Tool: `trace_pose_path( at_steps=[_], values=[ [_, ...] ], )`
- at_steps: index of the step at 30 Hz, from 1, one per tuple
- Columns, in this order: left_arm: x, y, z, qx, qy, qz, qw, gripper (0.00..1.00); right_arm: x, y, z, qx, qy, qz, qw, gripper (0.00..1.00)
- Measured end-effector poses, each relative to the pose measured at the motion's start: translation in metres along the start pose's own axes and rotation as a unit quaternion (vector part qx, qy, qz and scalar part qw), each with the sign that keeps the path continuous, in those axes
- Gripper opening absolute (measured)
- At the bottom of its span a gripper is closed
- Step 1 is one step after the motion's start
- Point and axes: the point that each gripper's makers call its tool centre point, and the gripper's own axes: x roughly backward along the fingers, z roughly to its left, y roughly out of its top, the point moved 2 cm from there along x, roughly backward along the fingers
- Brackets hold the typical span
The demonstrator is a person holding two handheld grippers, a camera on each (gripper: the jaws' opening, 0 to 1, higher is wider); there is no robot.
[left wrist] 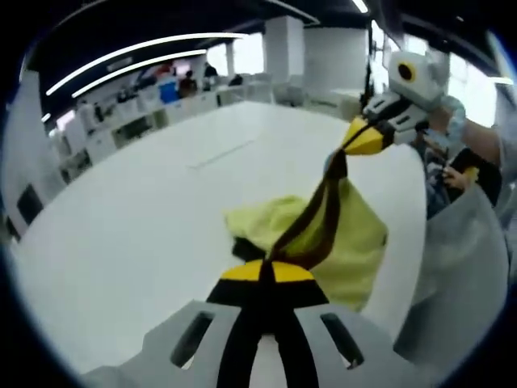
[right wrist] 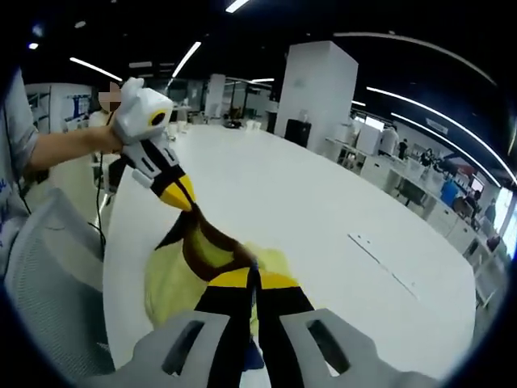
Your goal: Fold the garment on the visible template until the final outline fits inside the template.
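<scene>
A yellow-green garment (left wrist: 355, 242) with a dark brown band (left wrist: 311, 218) hangs lifted above the white table (left wrist: 145, 226), near its edge. My left gripper (left wrist: 266, 273) is shut on one end of the brown band. My right gripper (left wrist: 365, 139) is shut on the other end, so the band runs taut between the two. In the right gripper view, my right gripper (right wrist: 252, 281) pinches the fabric while the left gripper (right wrist: 179, 194) holds it up at the far end. The yellow cloth (right wrist: 170, 283) sags in a bunch below them.
A faint thin line (left wrist: 222, 153) is marked on the tabletop (right wrist: 323, 210), also seen as a faint line (right wrist: 380, 259). A grey mesh chair (left wrist: 460, 275) (right wrist: 48, 283) stands at the table's edge by a person's arm (right wrist: 65, 145). Desks line the far side.
</scene>
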Motion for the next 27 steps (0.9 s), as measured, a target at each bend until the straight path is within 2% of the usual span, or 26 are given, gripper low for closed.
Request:
trace_pose_path(
  at_steps=[10, 17, 27],
  values=[
    [0.015, 0.025, -0.001, -0.042, 0.005, 0.001, 0.9991, 0.00, 0.012, 0.014, -0.004, 0.004, -0.013, -0.013, 0.9998, 0.01],
    [0.029, 0.044, -0.002, -0.061, 0.008, -0.005, 0.9981, 0.00, 0.024, 0.034, -0.008, 0.012, -0.025, -0.027, 0.9992, 0.01],
    [0.055, 0.078, -0.010, -0.111, 0.009, -0.012, 0.9937, 0.00, 0.045, 0.060, -0.017, 0.021, -0.045, -0.051, 0.9974, 0.01]
  ],
)
